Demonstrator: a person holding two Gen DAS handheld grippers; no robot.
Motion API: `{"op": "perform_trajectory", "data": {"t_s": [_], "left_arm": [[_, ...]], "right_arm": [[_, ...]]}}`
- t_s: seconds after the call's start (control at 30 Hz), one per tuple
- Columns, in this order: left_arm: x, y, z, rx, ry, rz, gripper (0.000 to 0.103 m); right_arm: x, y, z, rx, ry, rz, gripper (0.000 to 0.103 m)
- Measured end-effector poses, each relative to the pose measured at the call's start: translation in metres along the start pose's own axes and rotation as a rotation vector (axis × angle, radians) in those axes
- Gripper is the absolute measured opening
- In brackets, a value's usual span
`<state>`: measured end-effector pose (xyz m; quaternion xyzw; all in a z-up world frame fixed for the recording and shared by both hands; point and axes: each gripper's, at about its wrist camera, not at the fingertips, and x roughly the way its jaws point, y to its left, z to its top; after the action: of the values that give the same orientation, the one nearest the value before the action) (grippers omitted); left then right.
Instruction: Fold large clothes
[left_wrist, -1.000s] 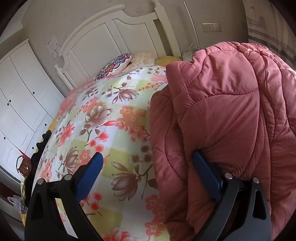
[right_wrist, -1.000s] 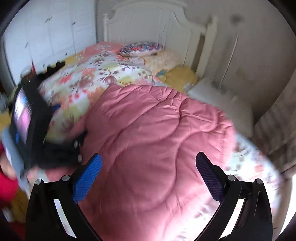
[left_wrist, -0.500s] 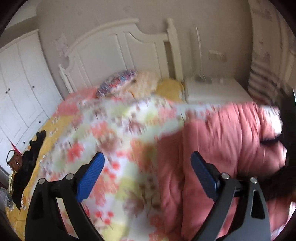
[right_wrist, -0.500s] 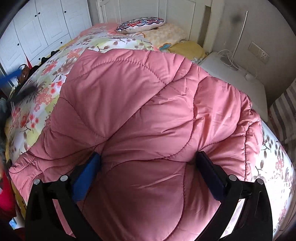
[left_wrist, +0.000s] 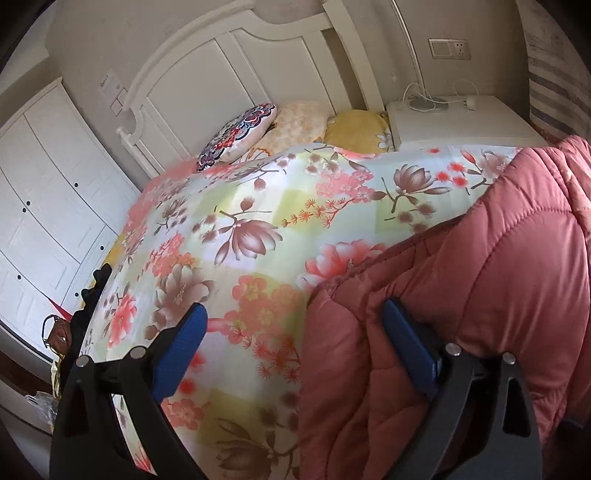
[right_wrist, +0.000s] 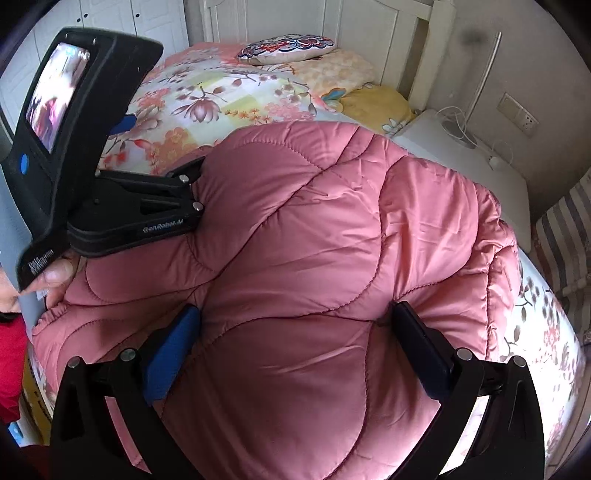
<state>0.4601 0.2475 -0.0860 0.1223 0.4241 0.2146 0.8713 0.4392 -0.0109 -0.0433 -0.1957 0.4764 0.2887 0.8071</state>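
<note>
two grippers work a pink quilted coat (right_wrist: 314, 258) that lies bunched on the floral bedspread (left_wrist: 240, 236), near the foot of the bed. the left gripper (left_wrist: 295, 343) is spread wide, its right finger (left_wrist: 404, 343) pressed into the coat's edge, its left finger over the bedspread. the right gripper (right_wrist: 295, 339) is likewise spread, both fingers sunk against the padded fabric, clamping nothing. a patterned cushion (left_wrist: 238, 136) leans by the white headboard (left_wrist: 236, 74).

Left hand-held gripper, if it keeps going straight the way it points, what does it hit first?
Probably the floral bedspread: it fills the line between the open left hand-held gripper's fingers. The pink quilted coat sits just off to the side. Depth is unclear.
</note>
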Motion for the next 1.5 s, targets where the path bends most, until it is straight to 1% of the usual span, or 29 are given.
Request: {"op": "perform_trajectory", "data": {"t_s": [0.07, 0.17, 0.23, 0.33, 0.43, 0.5, 0.57, 0.6, 0.7, 0.77, 0.83, 0.87, 0.9, 0.93, 0.97, 1.0, 1.03, 1.07, 1.17, 1.27, 1.37, 1.4, 1.5], "left_arm": [[0.002, 0.001, -0.001, -0.011, 0.007, -0.019, 0.096], [0.005, 0.007, -0.002, -0.038, 0.02, -0.055, 0.096], [0.008, 0.008, -0.003, -0.051, 0.026, -0.072, 0.095], [0.007, 0.009, -0.004, -0.058, 0.022, -0.075, 0.095], [0.009, 0.011, -0.005, -0.076, 0.023, -0.095, 0.095], [0.009, 0.012, -0.006, -0.083, 0.024, -0.104, 0.095], [0.009, 0.011, -0.006, -0.082, 0.021, -0.104, 0.095], [0.008, 0.011, -0.006, -0.081, 0.02, -0.103, 0.095], [0.009, 0.011, -0.006, -0.081, 0.02, -0.107, 0.095], [0.009, 0.011, -0.006, -0.083, 0.016, -0.112, 0.095], [0.01, 0.012, -0.006, -0.086, 0.014, -0.117, 0.095], [0.01, 0.012, -0.006, -0.089, 0.013, -0.121, 0.095], [0.011, 0.012, -0.006, -0.091, 0.012, -0.123, 0.095], [0.011, 0.012, -0.006, -0.095, 0.011, -0.123, 0.095], [0.012, 0.012, -0.007, -0.099, 0.011, -0.125, 0.095], [0.012, 0.012, -0.007, -0.104, 0.011, -0.131, 0.095], [0.012, 0.012, -0.007, -0.111, 0.01, -0.136, 0.095], [0.011, 0.01, -0.008, -0.112, 0.003, -0.141, 0.095], [0.008, 0.004, -0.008, -0.117, -0.001, -0.155, 0.095], [0.002, -0.008, -0.007, -0.12, 0.002, -0.184, 0.095], [-0.01, -0.029, -0.005, -0.109, -0.007, -0.194, 0.095], [-0.013, -0.037, -0.004, -0.107, -0.009, -0.203, 0.095], [-0.027, -0.067, 0.0, -0.104, -0.016, -0.242, 0.095]], "right_arm": [[-0.014, -0.001, -0.003, 0.015, -0.045, -0.002, 0.098], [-0.049, -0.011, -0.023, 0.083, -0.136, 0.035, 0.098], [-0.071, -0.022, -0.047, 0.169, -0.167, 0.042, 0.099], [-0.093, -0.027, -0.087, 0.256, -0.198, 0.026, 0.099], [-0.102, -0.034, -0.122, 0.337, -0.211, 0.067, 0.099], [-0.101, -0.047, -0.147, 0.45, -0.203, 0.136, 0.099], [-0.091, -0.062, -0.163, 0.564, -0.19, 0.27, 0.099], [-0.085, -0.065, -0.166, 0.592, -0.176, 0.314, 0.099], [-0.062, -0.066, -0.161, 0.623, -0.135, 0.42, 0.099], [-0.047, -0.068, -0.156, 0.651, -0.103, 0.466, 0.099], [-0.034, -0.067, -0.154, 0.687, -0.093, 0.531, 0.099], [-0.029, -0.066, -0.151, 0.7, -0.092, 0.541, 0.099], [-0.028, -0.064, -0.148, 0.694, -0.101, 0.529, 0.099], [-0.03, -0.062, -0.145, 0.682, -0.113, 0.516, 0.096], [-0.034, -0.059, -0.143, 0.661, -0.132, 0.492, 0.088], [-0.038, -0.055, -0.141, 0.641, -0.145, 0.467, 0.085], [-0.042, -0.054, -0.14, 0.626, -0.157, 0.453, 0.079], [-0.047, -0.053, -0.141, 0.614, -0.171, 0.447, 0.076], [-0.053, -0.054, -0.144, 0.607, -0.187, 0.43, 0.073], [-0.059, -0.061, -0.152, 0.614, -0.196, 0.418, 0.073], [-0.069, -0.071, -0.165, 0.635, -0.207, 0.391, 0.072], [-0.07, -0.072, -0.166, 0.642, -0.21, 0.382, 0.072], [-0.08, -0.088, -0.184, 0.68, -0.223, 0.357, 0.072]]}}
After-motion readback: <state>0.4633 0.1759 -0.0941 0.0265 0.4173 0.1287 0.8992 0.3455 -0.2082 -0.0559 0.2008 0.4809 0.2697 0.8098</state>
